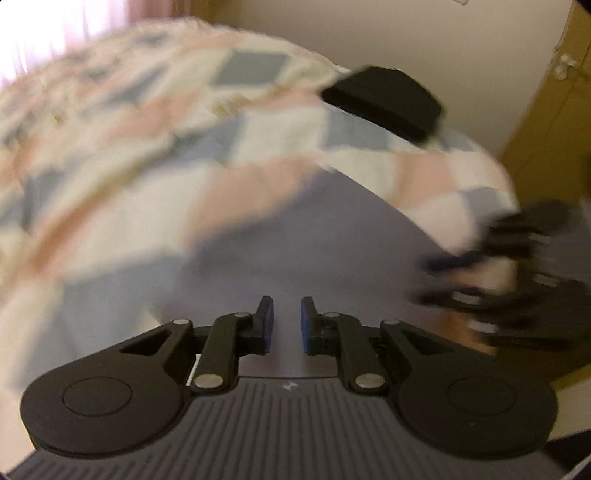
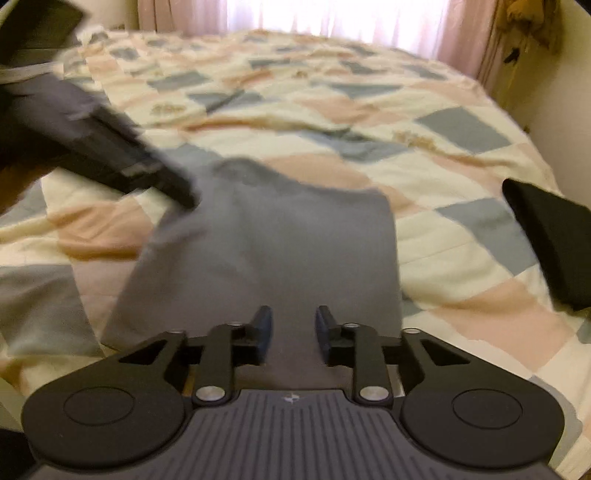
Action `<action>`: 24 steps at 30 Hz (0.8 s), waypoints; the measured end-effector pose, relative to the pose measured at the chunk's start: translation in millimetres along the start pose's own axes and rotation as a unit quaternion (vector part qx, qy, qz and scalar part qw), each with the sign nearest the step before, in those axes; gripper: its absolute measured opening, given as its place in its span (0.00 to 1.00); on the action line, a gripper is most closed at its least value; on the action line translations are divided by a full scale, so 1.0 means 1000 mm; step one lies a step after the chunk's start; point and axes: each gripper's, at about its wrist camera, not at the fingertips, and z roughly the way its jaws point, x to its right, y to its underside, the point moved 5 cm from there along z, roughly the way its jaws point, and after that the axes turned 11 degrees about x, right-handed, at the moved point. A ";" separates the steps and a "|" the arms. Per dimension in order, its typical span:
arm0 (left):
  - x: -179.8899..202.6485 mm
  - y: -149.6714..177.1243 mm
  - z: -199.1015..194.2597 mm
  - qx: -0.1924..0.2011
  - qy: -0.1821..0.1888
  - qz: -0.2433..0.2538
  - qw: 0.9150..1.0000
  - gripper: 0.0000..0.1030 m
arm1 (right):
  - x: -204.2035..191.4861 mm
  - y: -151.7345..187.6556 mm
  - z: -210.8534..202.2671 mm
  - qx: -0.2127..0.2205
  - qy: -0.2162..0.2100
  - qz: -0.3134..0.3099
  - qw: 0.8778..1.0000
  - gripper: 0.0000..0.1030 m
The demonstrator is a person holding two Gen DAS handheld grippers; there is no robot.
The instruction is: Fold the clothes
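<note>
Your left gripper has its jaws a small way apart with nothing between the blue pads; only the grey cloth lies under and beyond them. Your right gripper is parted a little wider and is likewise empty, poised over the near end of the same grey cloth.

That cloth lies on the patchwork quilt of cream, pink and blue-grey squares that covers the bed. In the right wrist view it runs away from you as a long strip, its far end lying flat on the quilt and its far left corner rumpled. Your left gripper shows there as a blurred dark shape coming in from the left, its tip touching or just above that rumpled corner; the blur hides which.

A folded black garment lies on the quilt well to the right of the grey cloth. The left wrist view shows the same black garment near the far edge of the bed, and your right gripper is a blurred shape at the right. Pink curtains hang at the bright window beyond the bed.
</note>
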 end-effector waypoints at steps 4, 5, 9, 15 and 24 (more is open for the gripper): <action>-0.008 0.020 -0.005 -0.003 -0.026 -0.045 0.999 0.13 | 0.026 0.009 0.010 -0.046 0.081 0.016 0.996 0.21; -0.013 0.022 -0.007 0.000 -0.035 -0.058 0.998 0.13 | 0.033 0.005 0.006 -0.041 0.086 0.039 0.995 0.21; -0.051 -0.009 0.003 0.040 -0.065 -0.065 0.995 0.11 | 0.037 -0.029 0.006 0.017 0.063 0.049 0.997 0.23; -0.072 -0.033 0.049 0.017 -0.111 -0.053 0.992 0.18 | 0.054 -0.042 0.064 0.007 0.013 0.068 0.998 0.23; -0.019 -0.041 0.001 -0.003 -0.202 -0.123 0.972 0.17 | 0.102 -0.039 0.017 0.026 -0.039 0.111 0.993 0.28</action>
